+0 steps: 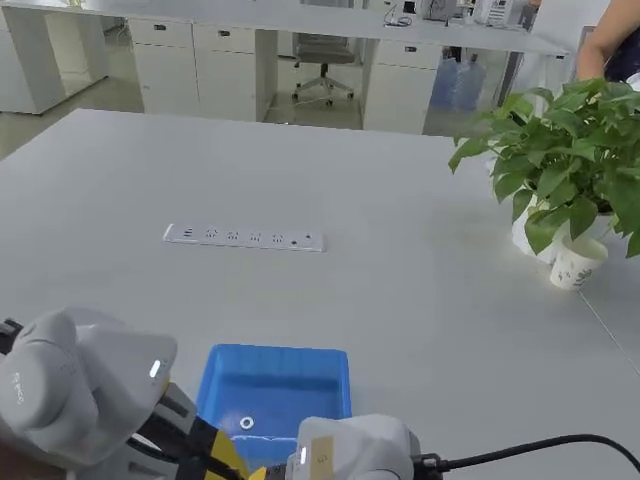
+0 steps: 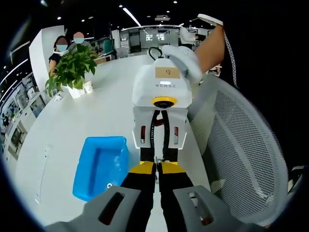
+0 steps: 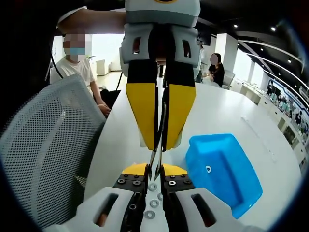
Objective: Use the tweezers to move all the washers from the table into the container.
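Left claw (image 3: pixel 157 144) is clamped narrow on the tweezers (image 3: pixel 159 118), tips pointing down at four loose washers (image 3: pixel 152 187) on the bench (image 3: pixel 116 145). Right claw (image 3: pixel 154 171) is narrow at the tweezer tips; cannot tell if it grips. Blue container (image 3: pixel 231 179) sits beside them, one washer (image 3: pixel 208 169) inside.

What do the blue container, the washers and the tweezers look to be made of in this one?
The blue container is likely moulded plastic: uniform saturated colour, soft sheen, rounded corners. The washers are probably metal: small silvery-grey rings with bright glints. The tweezers look like thin metal: slim dark blades with a pale reflective edge, though they are too small to tell the finish.
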Tool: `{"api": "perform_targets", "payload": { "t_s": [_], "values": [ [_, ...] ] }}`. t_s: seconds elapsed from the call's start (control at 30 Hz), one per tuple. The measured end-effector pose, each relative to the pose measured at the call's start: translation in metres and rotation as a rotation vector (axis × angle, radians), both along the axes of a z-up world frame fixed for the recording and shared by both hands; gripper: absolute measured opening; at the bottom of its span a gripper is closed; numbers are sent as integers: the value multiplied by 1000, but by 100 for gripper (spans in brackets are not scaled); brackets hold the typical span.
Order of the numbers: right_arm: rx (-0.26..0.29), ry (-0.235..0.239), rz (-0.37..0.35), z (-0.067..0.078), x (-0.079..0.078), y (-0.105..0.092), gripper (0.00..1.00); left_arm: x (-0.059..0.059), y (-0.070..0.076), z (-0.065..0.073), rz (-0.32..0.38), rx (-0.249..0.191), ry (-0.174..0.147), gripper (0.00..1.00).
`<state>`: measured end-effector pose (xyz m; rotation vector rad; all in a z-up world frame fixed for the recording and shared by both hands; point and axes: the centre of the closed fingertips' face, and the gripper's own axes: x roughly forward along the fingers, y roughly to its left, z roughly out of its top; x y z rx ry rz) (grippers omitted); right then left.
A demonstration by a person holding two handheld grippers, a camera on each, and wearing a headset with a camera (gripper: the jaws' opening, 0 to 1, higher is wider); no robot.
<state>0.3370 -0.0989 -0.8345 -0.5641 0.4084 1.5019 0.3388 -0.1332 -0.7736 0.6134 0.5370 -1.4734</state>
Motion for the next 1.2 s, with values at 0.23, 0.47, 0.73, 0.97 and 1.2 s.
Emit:
{"api": "perform_targets", "payload": {
  "t_s": [0.23,0.47,0.73,0.97,1.2],
  "values": [
    [-11,5,1,-6,-3,-2,11,-3,-2,-6,4,-12,4,5],
    [-19,8,3,-11,-4,-3,11,-4,-3,-11,7,-15,6,5],
    [-23,14,-3,-14,-3,-3,11,-4,-3,-14,7,-19,5,5],
    [-28,25,-8,-19,-3,-4,11,-4,-4,-19,-2,-15,8,5],
    [-34,29,-6,-22,-4,-3,11,-5,-4,-22,-6,-12,10,5]
  ]
}}
